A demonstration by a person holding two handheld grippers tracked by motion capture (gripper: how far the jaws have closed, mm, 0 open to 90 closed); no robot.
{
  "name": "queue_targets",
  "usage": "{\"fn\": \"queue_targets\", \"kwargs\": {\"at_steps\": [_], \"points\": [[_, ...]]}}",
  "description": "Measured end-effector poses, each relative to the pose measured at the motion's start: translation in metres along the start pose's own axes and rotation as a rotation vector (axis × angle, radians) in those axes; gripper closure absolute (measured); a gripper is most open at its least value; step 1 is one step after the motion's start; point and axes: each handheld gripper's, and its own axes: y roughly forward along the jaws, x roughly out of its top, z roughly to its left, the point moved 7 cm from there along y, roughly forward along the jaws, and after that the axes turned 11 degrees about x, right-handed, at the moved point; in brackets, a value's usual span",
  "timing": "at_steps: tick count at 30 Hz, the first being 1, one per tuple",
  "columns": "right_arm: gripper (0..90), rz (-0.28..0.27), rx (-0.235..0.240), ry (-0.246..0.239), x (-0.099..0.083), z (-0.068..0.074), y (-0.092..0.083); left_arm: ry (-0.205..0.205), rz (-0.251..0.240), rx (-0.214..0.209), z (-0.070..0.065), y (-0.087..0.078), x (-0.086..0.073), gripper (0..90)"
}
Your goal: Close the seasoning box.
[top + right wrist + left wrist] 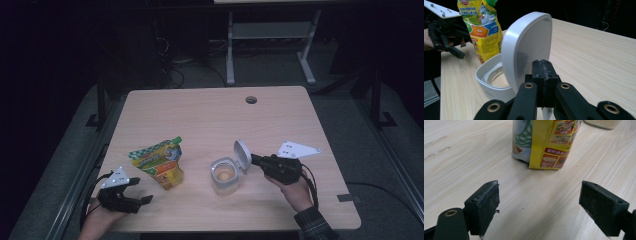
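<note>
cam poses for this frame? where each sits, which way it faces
High view: above the person's side, looking forward and down on the pale wooden table; both forearms and both hand-held grippers show.
Left gripper view: on the left hand-held gripper, open jaws facing the yellow-green printed pouch.
Right gripper view: on the right hand-held gripper, shut jaws at the clear jar's raised white flip lid.
Shared: the pouch shows in both gripper views.

Light wooden table with round grommet hole; beyond it, white-legged table frame on grey floor.
</note>
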Motion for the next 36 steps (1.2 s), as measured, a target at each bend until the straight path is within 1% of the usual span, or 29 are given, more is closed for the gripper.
{"fn": "queue_targets", "kwargs": {"at_steps": [5,6,8,10,14,16,17,20,24,27,30,32,33,34,36], "points": [[90.0,-0.001,0.013,-0.006,0.001,0.004,0.003,0.000,-0.002,-0.002,0.000,0.000,0.000,16.2],[90.0,-0.001,0.018,-0.007,0.002,0.006,0.004,0.007,-0.004,-0.004,0.000,0.000,0.000,16.3],[90.0,-0.002,0.024,-0.007,0.002,0.007,0.004,0.007,-0.003,-0.004,0.000,0.000,0.001,16.2],[90.0,-0.003,0.029,-0.014,0.003,0.009,0.005,0.005,-0.004,-0.007,-0.001,0.001,0.000,16.3],[90.0,-0.002,0.038,-0.011,0.003,0.012,0.006,0.003,-0.004,-0.005,0.000,0.000,0.001,16.3],[90.0,0.000,0.045,-0.017,0.003,0.013,0.007,0.002,-0.005,-0.005,-0.001,0.000,0.000,16.3],[90.0,0.001,0.048,-0.016,0.003,0.013,0.008,-0.008,-0.007,-0.008,-0.002,0.000,0.000,16.3],[90.0,0.005,0.054,-0.024,0.003,0.015,0.010,-0.003,-0.004,-0.008,-0.001,0.000,0.000,16.2],[90.0,0.007,0.054,-0.025,0.003,0.015,0.011,-0.011,-0.008,-0.007,-0.001,-0.001,0.000,16.3],[90.0,0.003,0.046,-0.024,0.004,0.013,0.009,-0.017,-0.012,-0.007,-0.001,-0.001,0.000,16.3],[90.0,-0.001,0.025,-0.020,0.003,0.009,0.005,-0.014,-0.010,-0.008,-0.001,-0.001,0.000,16.2],[89.9,-0.001,0.001,-0.006,0.001,0.003,0.000,-0.013,-0.014,-0.008,-0.001,-0.002,0.000,16.2],[89.9,-0.001,0.001,-0.006,0.001,0.003,0.000,-0.013,-0.014,-0.008,-0.001,-0.002,0.000,16.2],[86.5,0.002,-0.017,-0.004,0.000,-0.001,-0.003,-0.016,-0.017,-0.009,-0.001,-0.001,0.001,16.2],[79.9,0.003,-0.044,0.009,-0.002,-0.007,-0.008,-0.005,-0.008,-0.007,0.000,-0.001,0.000,16.2]]}}
